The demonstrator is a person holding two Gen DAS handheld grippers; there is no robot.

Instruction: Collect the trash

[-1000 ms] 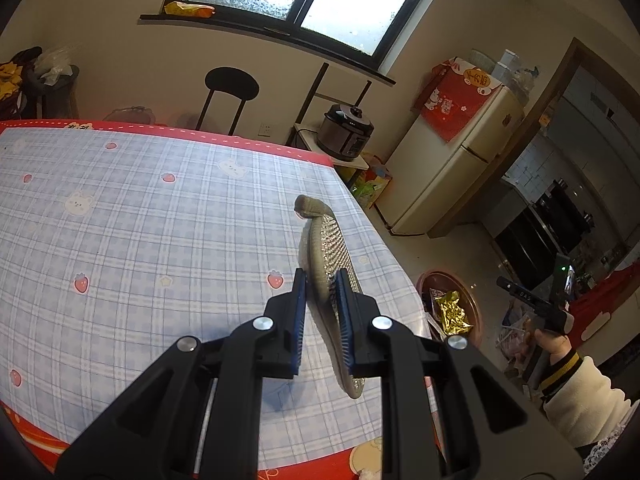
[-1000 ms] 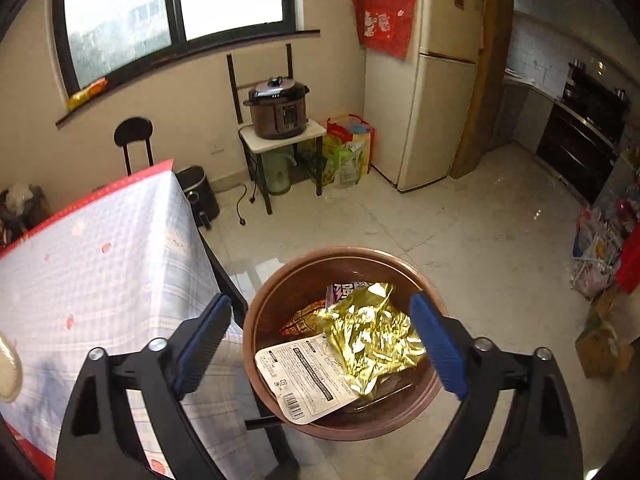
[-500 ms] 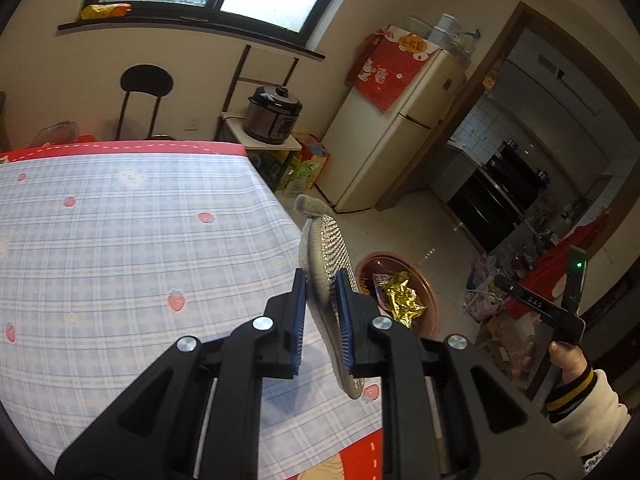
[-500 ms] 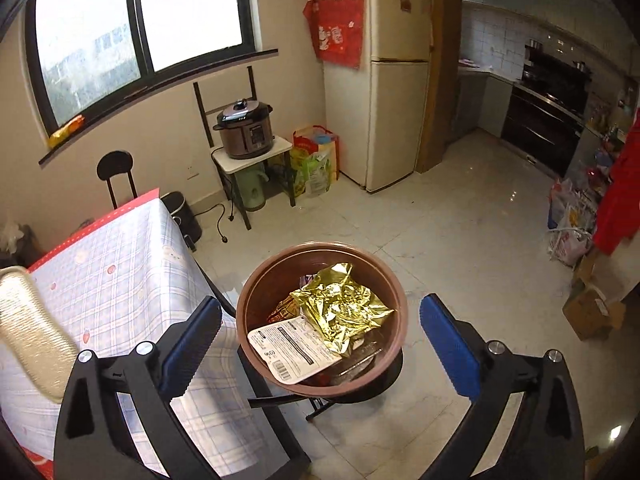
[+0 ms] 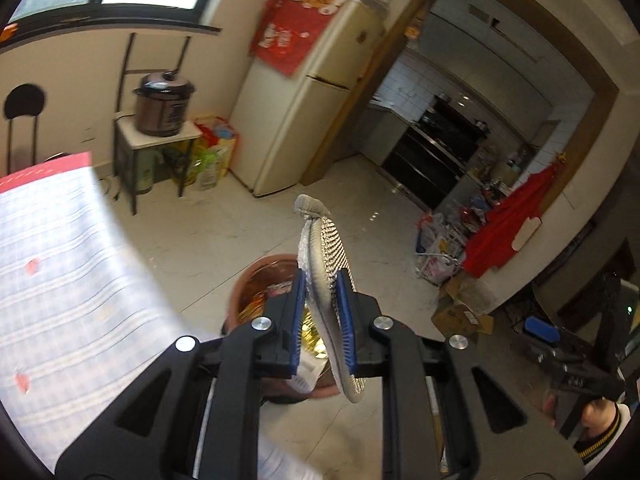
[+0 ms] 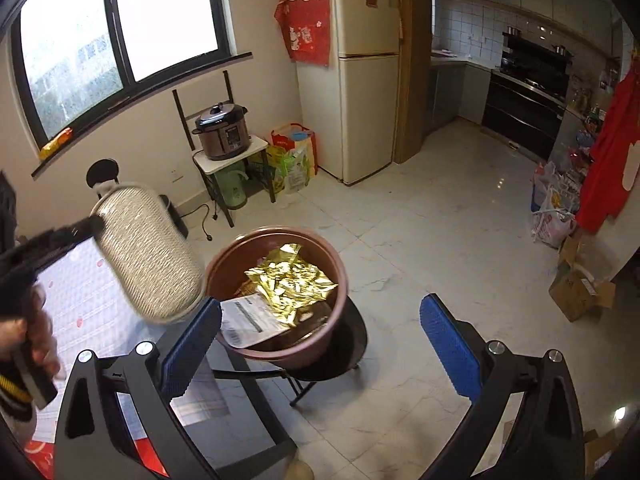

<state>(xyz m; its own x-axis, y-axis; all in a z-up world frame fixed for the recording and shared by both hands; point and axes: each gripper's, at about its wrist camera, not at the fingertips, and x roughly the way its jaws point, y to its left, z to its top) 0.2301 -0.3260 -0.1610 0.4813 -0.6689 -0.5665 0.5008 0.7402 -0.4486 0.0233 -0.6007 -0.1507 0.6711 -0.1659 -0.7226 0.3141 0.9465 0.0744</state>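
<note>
Just ahead of and below your left tool (image 5: 322, 314) sits the round brown plastic bin (image 5: 256, 280), perched on a dark stool seat beside the tabletop with the blue-checked cloth (image 5: 60, 280). Between that tool's blue pads stands the flat, oval, grey textured shoe insole (image 5: 328, 264), edge-on, its curled tip pointing away from you and its lower end hanging below the pads. From the right wrist view the insole (image 6: 146, 252) hangs just to the left of the bin (image 6: 280, 292), at the rim but not yet clearly over the opening.

To do this step well, carry the insole forward until its whole length is over the mouth of the bin, above the crumpled gold foil wrapper (image 6: 290, 282) and the white printed label (image 6: 250, 320) already inside. Tip the insole's low end down toward the opening so it slides in instead of catching the rim, and free it only then; judging by how it hangs, too early and it may land on the floor or the cloth.

Your left tool is set narrow and its jaws are beginning to open, with the insole between the pads. Your right tool (image 6: 320, 328) stands wide apart, holding nothing, with the bin framed between its pads.
</note>
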